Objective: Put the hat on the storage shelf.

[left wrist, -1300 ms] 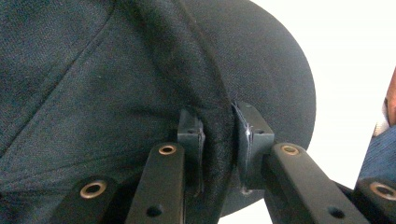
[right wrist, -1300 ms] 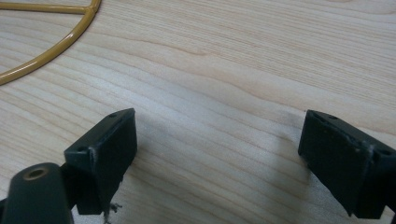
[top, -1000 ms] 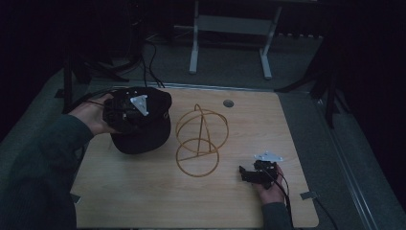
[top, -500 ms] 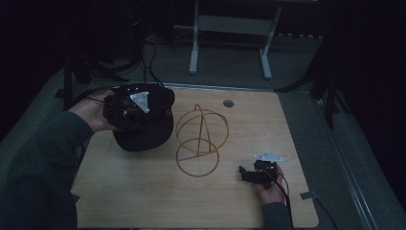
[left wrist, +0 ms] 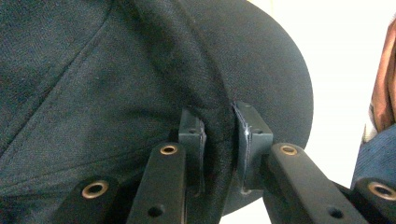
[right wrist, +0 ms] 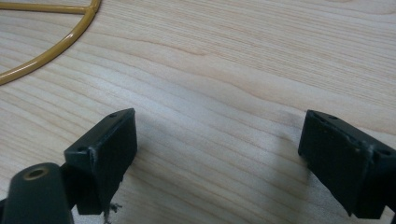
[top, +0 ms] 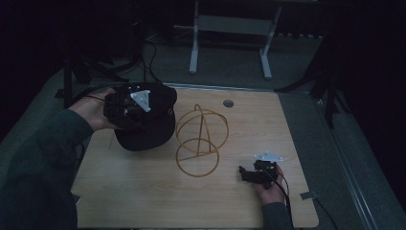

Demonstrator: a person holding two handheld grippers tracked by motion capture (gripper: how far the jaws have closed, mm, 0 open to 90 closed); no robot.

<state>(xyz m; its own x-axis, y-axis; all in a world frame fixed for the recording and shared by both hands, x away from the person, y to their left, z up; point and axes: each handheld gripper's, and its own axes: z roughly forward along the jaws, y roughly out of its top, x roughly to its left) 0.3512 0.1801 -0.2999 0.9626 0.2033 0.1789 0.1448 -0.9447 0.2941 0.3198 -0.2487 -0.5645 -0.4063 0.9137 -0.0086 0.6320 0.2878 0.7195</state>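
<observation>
A dark room is surrounding the pale wooden table (top: 143,201), with grey floor and a metal stand behind it. The left gripper (top: 125,109) is clamping its jaws narrowly on the folded fabric of a black cloth baseball cap (top: 152,125), pinching it where the crown meets the brim, as the left gripper view is showing; the cap is sitting over the table's far left part, just beside a yellow wire hat stand made of rings and hoops (top: 200,140). The right gripper (top: 251,173) is resting low by the near right edge, its jaws standing wide with nothing between them. Judging by this, the cap is heading for the stand: keeping the pinch firm and lowering the crown squarely over the top hoop should be avoiding tipping the light frame; the free gripper could be steadying the base ring.
</observation>
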